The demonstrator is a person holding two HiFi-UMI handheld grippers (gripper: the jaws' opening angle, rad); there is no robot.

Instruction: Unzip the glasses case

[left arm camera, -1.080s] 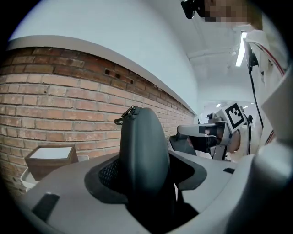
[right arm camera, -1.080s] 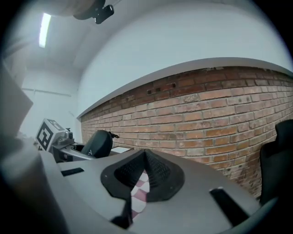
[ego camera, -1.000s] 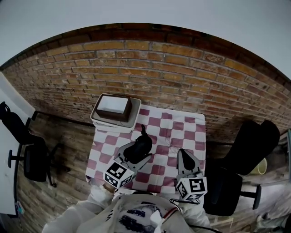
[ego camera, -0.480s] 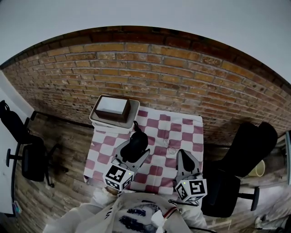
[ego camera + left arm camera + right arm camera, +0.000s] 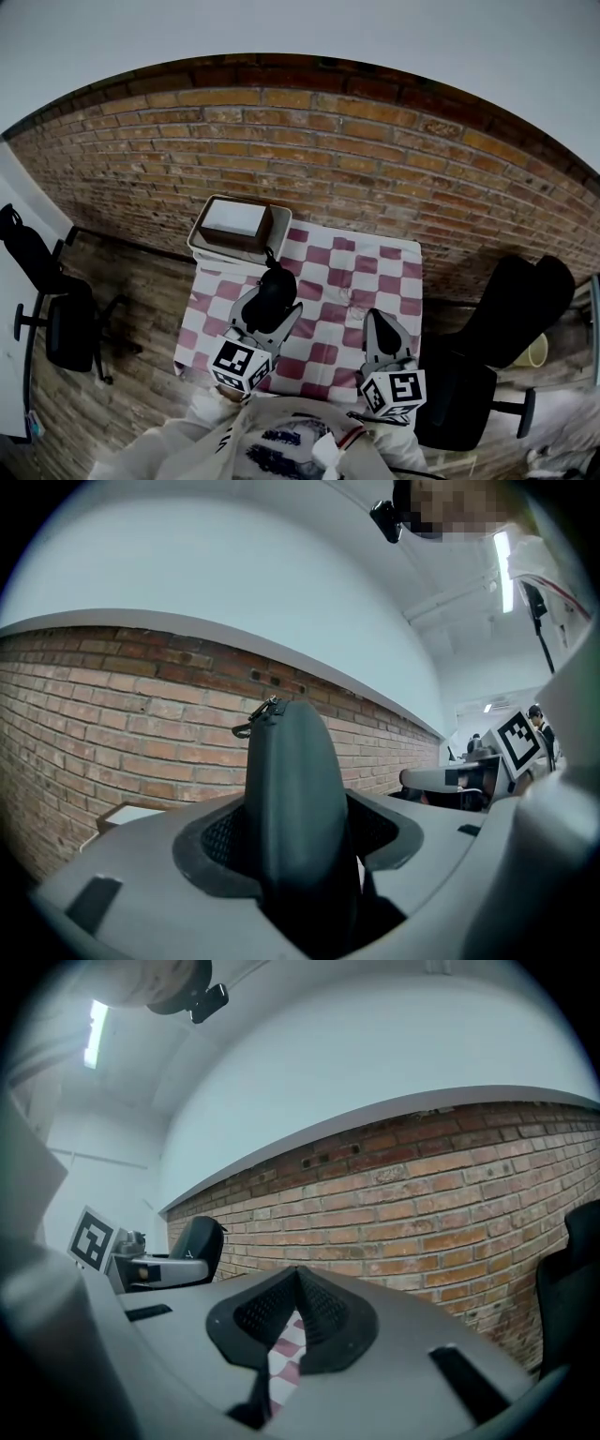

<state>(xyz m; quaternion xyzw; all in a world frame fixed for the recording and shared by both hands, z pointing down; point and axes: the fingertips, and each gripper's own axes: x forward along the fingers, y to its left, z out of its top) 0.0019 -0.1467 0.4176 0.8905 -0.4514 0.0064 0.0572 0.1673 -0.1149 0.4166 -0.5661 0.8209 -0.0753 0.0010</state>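
A dark grey zipped glasses case [image 5: 272, 296] is held above the checkered table [image 5: 375, 267], and my left gripper [image 5: 265, 311] is shut on it. In the left gripper view the case [image 5: 295, 808] stands on edge between the jaws, its zipper pull [image 5: 258, 714] at the far top end. My right gripper [image 5: 377, 330] hovers over the table's right front part, shut and holding nothing. In the right gripper view the pads [image 5: 328, 1312] of the right gripper [image 5: 298, 1309] meet, with only tablecloth below.
A brown and white box on a pale tray [image 5: 232, 228] stands at the table's far left corner. A brick wall [image 5: 309, 150] runs behind the table. Black office chairs stand at the left [image 5: 52, 300] and at the right [image 5: 511, 309].
My left gripper has lifted the glasses case and swung it left and toward the far side. The right gripper has stayed where it was.
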